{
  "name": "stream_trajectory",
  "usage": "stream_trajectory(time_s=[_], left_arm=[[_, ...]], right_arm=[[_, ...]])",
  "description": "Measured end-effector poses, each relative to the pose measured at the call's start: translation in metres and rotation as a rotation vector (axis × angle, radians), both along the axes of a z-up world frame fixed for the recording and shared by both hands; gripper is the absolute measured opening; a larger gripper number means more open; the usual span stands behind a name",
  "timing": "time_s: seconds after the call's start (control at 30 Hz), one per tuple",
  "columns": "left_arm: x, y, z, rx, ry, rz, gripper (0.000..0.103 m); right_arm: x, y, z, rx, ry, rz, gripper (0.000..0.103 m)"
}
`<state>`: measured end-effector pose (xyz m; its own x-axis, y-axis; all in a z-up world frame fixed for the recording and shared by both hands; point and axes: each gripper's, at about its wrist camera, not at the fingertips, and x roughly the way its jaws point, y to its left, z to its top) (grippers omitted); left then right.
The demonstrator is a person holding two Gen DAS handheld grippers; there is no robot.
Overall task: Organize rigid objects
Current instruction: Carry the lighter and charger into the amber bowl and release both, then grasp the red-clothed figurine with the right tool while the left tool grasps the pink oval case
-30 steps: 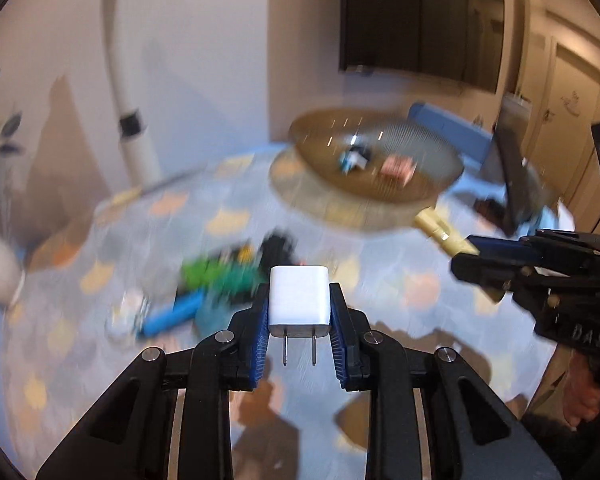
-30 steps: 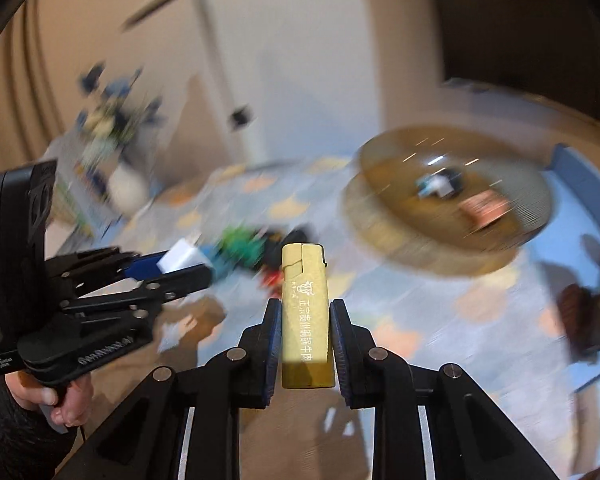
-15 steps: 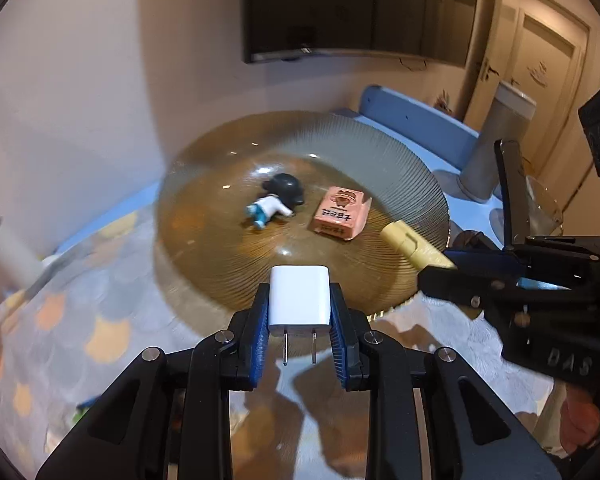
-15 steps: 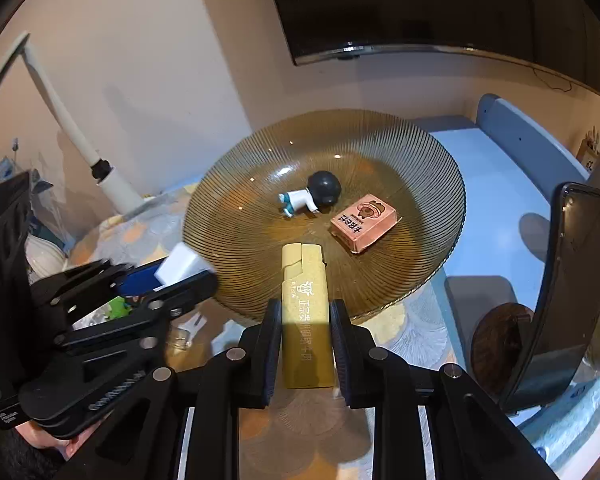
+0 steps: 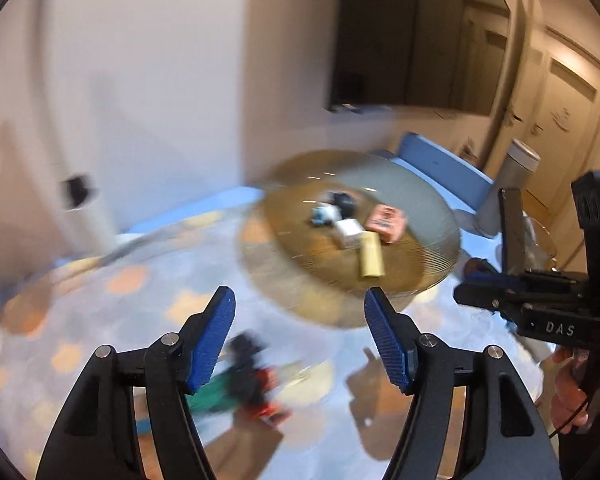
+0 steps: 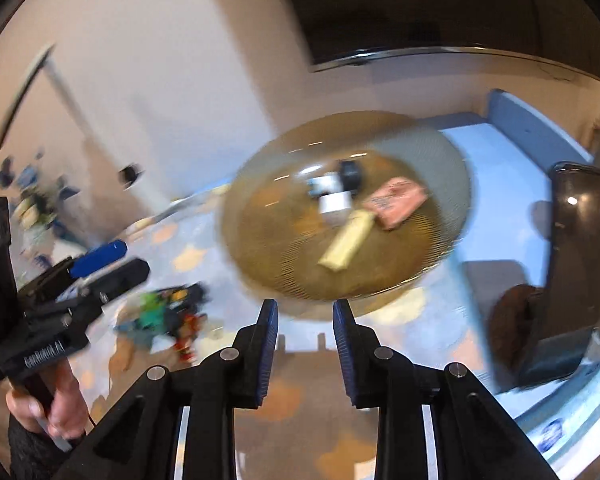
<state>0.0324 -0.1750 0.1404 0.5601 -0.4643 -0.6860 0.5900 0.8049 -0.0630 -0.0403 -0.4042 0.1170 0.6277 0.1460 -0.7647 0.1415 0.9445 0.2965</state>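
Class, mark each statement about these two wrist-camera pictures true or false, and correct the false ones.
1. The yellow lighter lies in the amber glass bowl. True.
2. The left hand-held gripper holds the white charger plug. False: nothing is between its jaws, which are opening; the plug lies in the bowl.
3. The pink box lies in the bowl beside the lighter. True.
4. The right hand-held gripper grips the lighter. False: its jaws are opening with nothing between them.
5. The bowl is empty. False: it holds a lighter, a plug, a pink box and a small figurine.
6. Small colourful toys lie on the tablecloth outside the bowl. True.
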Motion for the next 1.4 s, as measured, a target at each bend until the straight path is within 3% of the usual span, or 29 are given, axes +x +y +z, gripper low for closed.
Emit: stream_trajectory(time_s=[0.13,0.2,0.37,0.53,0.6,0.7,0.87,1.07,1.3,1.4], left_arm=[[-0.014,0.064,0.015,-0.005,-0.021,0.115,0.067],[-0.026,0.1,0.01,-0.025,-0.032,0.19,0.081],[-0.041,0.17,-0.051,0.015,0.012,0.392,0.082],[-0.038,0.202,-0.115,-0.054,0.121,0.459,0.082],[-0.033,0.205,-0.125,-0.058,0.169,0.484,0.08],[-0.041,0.209,-0.119,-0.092,0.116,0.496,0.082],[-0.041,0.203,-0.123,-0.061,0.124,0.462,0.082],[-0.04,0.195,-0.122,-0.026,0.109,0.442,0.082],[-0.044,0.181,-0.119,0.022,0.123,0.384,0.082],[-0.046,0.168,-0.112,-0.002,0.142,0.331,0.082]], right_arm=[[-0.007,0.057,0.001,0.014,-0.031,0.123,0.035],[-0.01,0.082,-0.005,0.014,-0.046,0.172,0.045],[-0.016,0.152,-0.047,-0.115,-0.03,0.236,0.046],[-0.018,0.169,-0.087,-0.125,-0.038,0.271,0.046],[-0.017,0.169,-0.094,-0.147,-0.025,0.268,0.047],[-0.018,0.174,-0.095,-0.18,-0.032,0.269,0.053],[-0.021,0.185,-0.095,-0.213,-0.061,0.31,0.056],[-0.016,0.17,-0.097,-0.127,-0.049,0.282,0.056],[-0.011,0.166,-0.1,-0.109,0.016,0.25,0.056],[-0.003,0.161,-0.095,-0.02,0.069,0.244,0.056]])
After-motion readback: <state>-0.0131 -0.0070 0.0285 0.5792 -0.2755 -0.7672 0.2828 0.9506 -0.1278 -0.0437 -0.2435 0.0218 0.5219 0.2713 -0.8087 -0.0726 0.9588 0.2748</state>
